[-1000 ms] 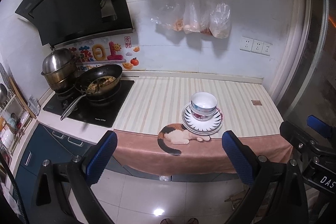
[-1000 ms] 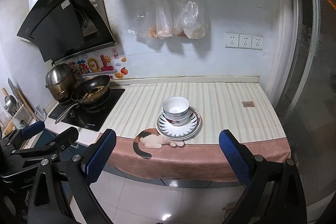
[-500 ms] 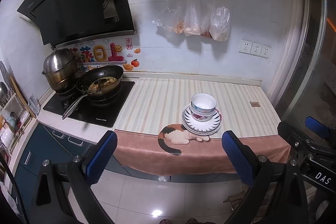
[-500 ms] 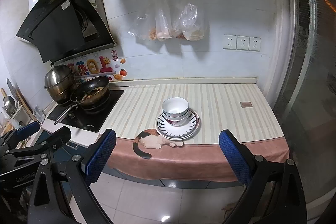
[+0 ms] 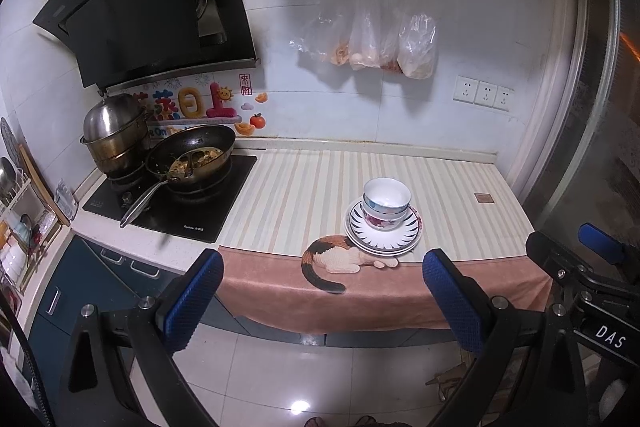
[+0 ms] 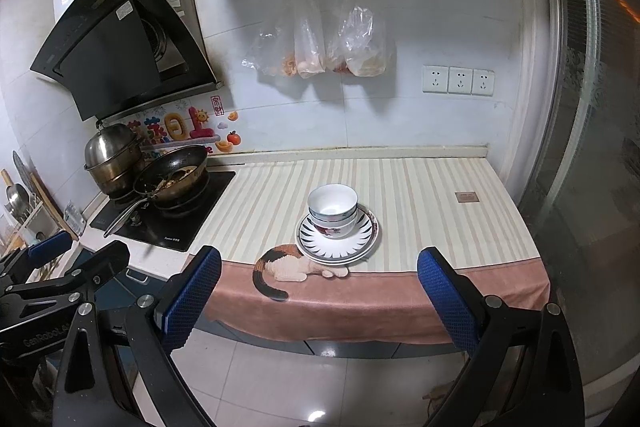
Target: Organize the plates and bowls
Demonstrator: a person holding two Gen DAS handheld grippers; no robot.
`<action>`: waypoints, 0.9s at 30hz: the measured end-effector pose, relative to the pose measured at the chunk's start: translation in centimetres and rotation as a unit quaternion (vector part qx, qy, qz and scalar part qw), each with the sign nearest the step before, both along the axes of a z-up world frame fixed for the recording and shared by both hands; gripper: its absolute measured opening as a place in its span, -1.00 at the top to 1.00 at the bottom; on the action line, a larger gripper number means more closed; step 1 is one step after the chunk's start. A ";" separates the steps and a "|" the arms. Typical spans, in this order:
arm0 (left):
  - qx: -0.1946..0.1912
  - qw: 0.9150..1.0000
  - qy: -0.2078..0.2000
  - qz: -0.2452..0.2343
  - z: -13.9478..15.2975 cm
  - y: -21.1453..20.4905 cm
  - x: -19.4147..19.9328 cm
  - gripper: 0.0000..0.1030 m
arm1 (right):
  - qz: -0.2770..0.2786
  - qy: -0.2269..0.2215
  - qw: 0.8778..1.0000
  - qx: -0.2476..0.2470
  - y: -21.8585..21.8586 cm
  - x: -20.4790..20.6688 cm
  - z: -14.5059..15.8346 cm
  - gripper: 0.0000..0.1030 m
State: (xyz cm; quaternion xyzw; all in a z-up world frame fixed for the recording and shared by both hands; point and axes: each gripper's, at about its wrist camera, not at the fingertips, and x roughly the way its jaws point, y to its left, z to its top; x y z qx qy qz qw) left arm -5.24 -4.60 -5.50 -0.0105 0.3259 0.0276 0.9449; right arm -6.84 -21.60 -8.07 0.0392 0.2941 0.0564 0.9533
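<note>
Both grippers' fingers (image 5: pixel 194 301) (image 6: pixel 446 301) gape well short of stacked bowls (image 6: pixel 333 209).

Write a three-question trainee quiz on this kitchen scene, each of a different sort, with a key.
1. True or false: the bowls sit stacked on the plates.
2. What lies left of the striped mat: A sink, B stove, C fridge?
3. Fill in: the left tool and right tool are both ____.

Key: 1 true; 2 B; 3 open, holding nothing.
</note>
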 end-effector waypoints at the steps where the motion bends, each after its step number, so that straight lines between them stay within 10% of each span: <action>1: 0.000 1.000 0.000 0.001 -0.1 0.0 0.1 -0.98 | -0.001 0.001 1.000 0.001 0.0 -0.2 0.0 -0.95; 27: 0.001 1.000 -0.003 0.002 0.2 -0.6 0.0 -0.98 | -0.008 -0.002 1.000 0.003 -0.5 -0.7 0.0 -0.95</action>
